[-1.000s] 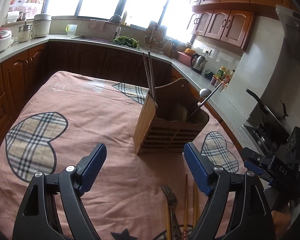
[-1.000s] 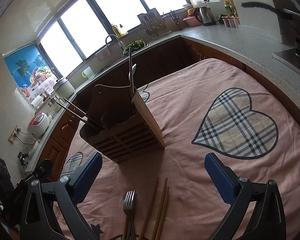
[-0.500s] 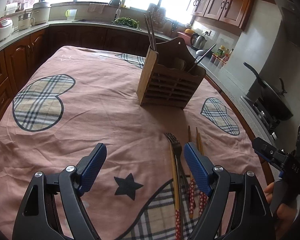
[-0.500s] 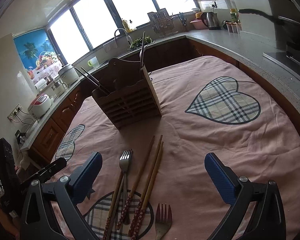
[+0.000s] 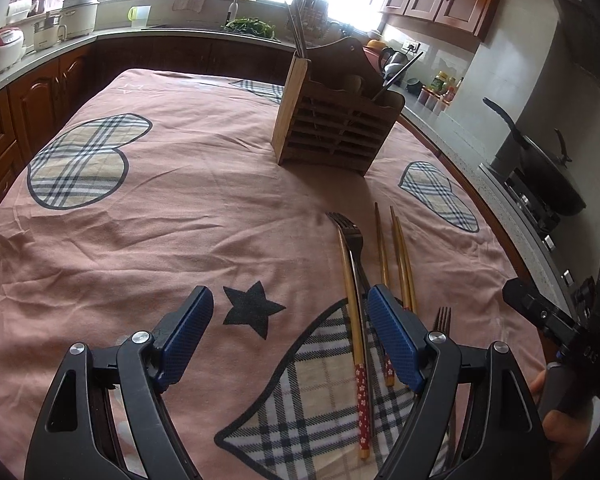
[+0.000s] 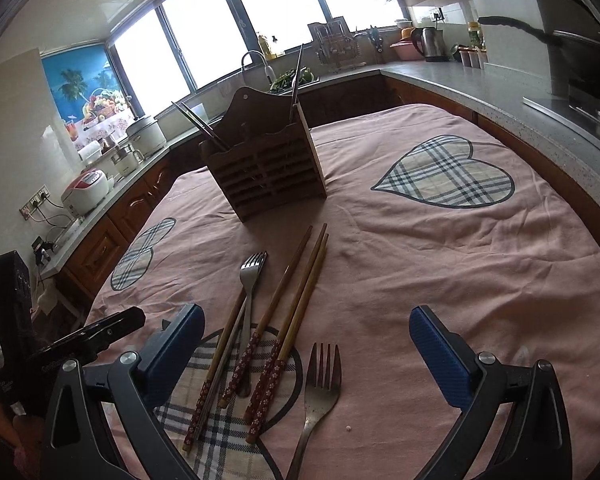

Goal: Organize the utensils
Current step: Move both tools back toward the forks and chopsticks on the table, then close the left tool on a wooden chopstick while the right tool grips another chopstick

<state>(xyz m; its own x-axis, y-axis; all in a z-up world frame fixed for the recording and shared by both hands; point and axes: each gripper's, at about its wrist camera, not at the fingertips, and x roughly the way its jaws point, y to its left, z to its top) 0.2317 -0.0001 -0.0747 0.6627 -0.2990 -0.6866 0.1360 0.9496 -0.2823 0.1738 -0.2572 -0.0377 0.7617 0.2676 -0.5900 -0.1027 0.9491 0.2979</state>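
With both tongs spread and empty, left (image 5: pixel 288 330) and right (image 6: pixel 306 350), I would lower the right over the near fork (image 6: pixel 320 392) on the desk (image 6: pixel 440 260), pinch its handle, then carry it to the holder (image 6: pixel 264 172).

Counts on the desk
Two forks (image 6: pixel 251 280) (image 6: pixel 320 384), four loose chopsticks (image 6: pixel 292 304), one holder (image 6: pixel 266 172), three plaid hearts (image 6: pixel 446 178), two hand-held grippers (image 5: pixel 290 334) (image 6: pixel 306 354).
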